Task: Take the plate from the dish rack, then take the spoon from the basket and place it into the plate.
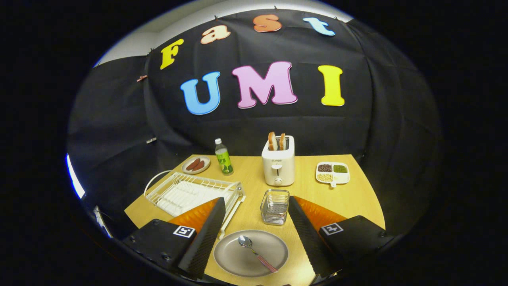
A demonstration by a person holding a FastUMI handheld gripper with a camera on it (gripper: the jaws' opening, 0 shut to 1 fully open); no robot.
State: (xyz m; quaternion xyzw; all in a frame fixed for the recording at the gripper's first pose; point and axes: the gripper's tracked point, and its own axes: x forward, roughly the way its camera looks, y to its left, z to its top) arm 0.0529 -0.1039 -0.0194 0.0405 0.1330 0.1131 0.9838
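gripper (254, 234) held above the near edge of the table (357, 198), jaws wide apart, holding nothing. fingers (208, 234) flanked the plate (234, 262) without touching it.

plate lay flat on the table between the fingers. spoon (256, 253) lay in the plate, bowl toward the far side, checked handle pointing toward the near side and the right finger. spoon touched neither finger.

basket (274, 206), wire mesh, stood just beyond the plate, between the fingertips, nothing visible inside. rack (190, 192), white wire, sat on the left side of the table, partly hidden behind the left finger; no plate seen in it.

toaster (278, 165) stood beyond the basket, upright, two slices (276, 141) standing in its slots. bottle (223, 157) with green label stood left of the toaster, upright. small dish (196, 165) with reddish-brown pieces sat left of the bottle, beyond the rack. divided tray (333, 173) with three fillings, dark, green and pale, sat right of the toaster, well apart from the basket.
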